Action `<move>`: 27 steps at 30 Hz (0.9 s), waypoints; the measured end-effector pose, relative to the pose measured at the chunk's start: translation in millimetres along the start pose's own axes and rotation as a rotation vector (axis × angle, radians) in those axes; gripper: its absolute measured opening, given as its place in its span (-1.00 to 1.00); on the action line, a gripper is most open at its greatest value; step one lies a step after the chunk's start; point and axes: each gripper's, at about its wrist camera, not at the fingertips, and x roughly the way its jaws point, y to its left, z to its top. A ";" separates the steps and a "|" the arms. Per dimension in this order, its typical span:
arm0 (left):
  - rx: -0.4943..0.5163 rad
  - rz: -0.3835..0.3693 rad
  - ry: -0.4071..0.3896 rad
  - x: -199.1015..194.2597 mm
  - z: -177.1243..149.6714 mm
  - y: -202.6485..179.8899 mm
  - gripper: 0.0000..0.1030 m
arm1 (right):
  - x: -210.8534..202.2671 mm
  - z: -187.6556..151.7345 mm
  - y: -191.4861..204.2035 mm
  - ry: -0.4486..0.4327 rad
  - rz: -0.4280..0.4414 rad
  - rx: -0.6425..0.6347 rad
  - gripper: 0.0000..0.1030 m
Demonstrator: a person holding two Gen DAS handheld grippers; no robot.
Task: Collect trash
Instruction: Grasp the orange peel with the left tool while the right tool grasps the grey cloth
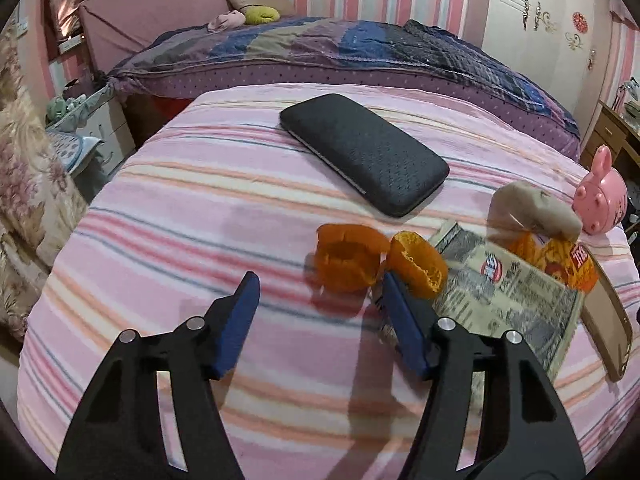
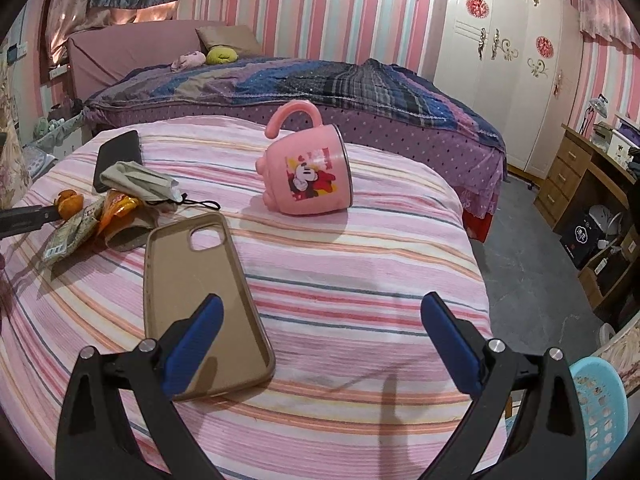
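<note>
Left claw (image 1: 318, 292) part-open, empty, short of orange peel (image 1: 350, 258) mid-table (image 1: 160, 240), near right edge. Right claw (image 2: 320, 312) open, empty. Risks: right finger snagging neighbouring peel half (image 1: 420, 268) or wrapper (image 1: 520, 292); soft peel tearing, slipping.

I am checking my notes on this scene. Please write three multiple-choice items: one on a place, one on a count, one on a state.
1. Where does the phone case lie?
A. on the striped blanket
B. on the floor
C. in the blue basket

2. How many orange peel pieces lie ahead of the left gripper?
A. five
B. none
C. two

3. How is the pink cup positioned?
A. upright
B. on its side
C. upside down

Answers: 1 A, stripes of the blanket surround it; 2 C, two cupped halves show; 3 B, its handle points up and its mouth faces sideways.
</note>
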 end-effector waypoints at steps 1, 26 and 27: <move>-0.006 -0.010 0.011 4.9 2.7 0.0 0.21 | 0.5 -0.1 0.1 0.000 0.000 -0.001 0.88; -0.053 0.001 -0.078 -35.5 6.8 39.9 -0.63 | 9.6 59.2 73.7 -0.053 0.157 -0.062 0.88; -0.055 0.013 -0.086 -38.4 8.0 42.5 -0.63 | 11.8 62.6 81.3 -0.053 0.164 -0.074 0.88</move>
